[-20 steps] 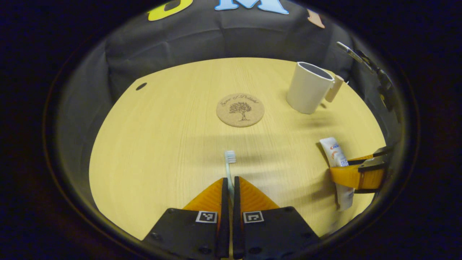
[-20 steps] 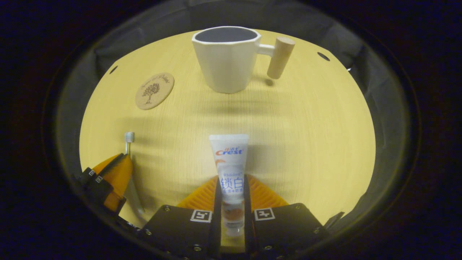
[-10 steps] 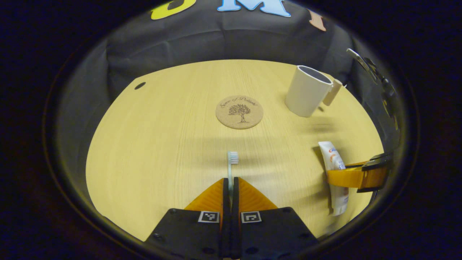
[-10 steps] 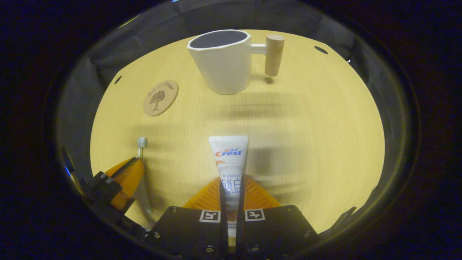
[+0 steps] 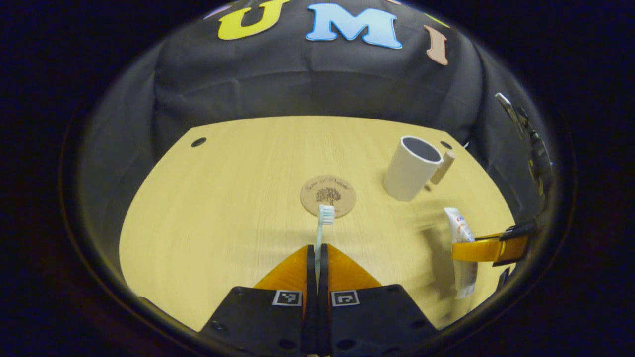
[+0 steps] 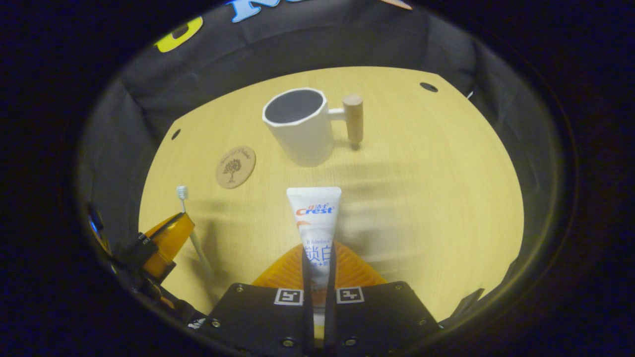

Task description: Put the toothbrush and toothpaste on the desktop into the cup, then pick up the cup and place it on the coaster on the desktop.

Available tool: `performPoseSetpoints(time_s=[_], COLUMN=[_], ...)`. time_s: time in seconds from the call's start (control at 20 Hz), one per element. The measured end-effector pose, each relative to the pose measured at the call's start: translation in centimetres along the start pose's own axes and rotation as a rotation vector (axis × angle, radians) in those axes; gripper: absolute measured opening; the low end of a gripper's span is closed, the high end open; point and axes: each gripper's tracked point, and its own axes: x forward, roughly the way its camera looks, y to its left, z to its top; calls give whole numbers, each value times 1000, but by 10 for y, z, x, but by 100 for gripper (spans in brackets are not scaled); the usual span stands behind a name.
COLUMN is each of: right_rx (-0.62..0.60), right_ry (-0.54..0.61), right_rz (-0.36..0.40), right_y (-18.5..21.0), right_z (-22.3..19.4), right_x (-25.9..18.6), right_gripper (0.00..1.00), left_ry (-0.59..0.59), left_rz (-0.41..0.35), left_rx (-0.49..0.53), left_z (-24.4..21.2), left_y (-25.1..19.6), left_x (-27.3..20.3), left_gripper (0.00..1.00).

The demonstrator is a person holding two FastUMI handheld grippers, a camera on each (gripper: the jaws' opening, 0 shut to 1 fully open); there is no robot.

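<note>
Desktop with empty upright cup

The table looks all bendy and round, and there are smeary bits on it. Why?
In both the left gripper view and the right gripper view, the fisheye lens bows the desktop edges into curves. In the right gripper view, streaky blur lies beside the toothpaste; the cup looks sharper. In the left gripper view, a soft smear shows beside the toothpaste.
</note>
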Motion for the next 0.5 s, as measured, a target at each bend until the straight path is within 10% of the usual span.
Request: performPoseSetpoints(time_s=[0.5], right_rx=[34], right_ry=[-201], right_rz=[65], right_y=[11], right_z=[93], right_x=[-35], right_gripper=[10], left_ry=[-179], left_rz=[-52], left_rx=[-34], left_z=[91], left_y=[8], left_x=[-34], left_gripper=[7])
